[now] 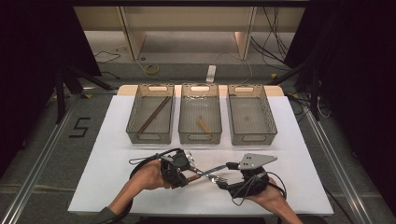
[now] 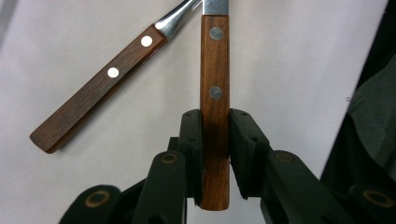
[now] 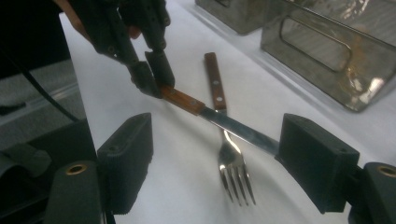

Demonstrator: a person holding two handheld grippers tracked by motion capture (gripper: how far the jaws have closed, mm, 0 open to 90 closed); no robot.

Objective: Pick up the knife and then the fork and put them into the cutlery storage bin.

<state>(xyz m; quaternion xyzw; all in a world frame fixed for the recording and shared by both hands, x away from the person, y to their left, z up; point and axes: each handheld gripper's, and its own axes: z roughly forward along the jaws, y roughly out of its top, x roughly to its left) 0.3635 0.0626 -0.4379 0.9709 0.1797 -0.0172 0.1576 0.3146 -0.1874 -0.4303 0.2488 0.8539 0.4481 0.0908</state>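
My left gripper is shut on the wooden handle of a knife, which stands straight up between the pads in the left gripper view. The steel blade runs from the left gripper across the white sheet to one pad of my right gripper; I cannot tell whether it touches that pad. A fork with the same wooden handle lies flat under the blade, tines toward the right gripper. In the high view the right gripper stands open around the fork's tines and grips nothing.
Three grey mesh bins stand in a row at the back of the white sheet. The left bin holds dark chopsticks, the middle bin a short wooden piece, and the right bin looks bare.
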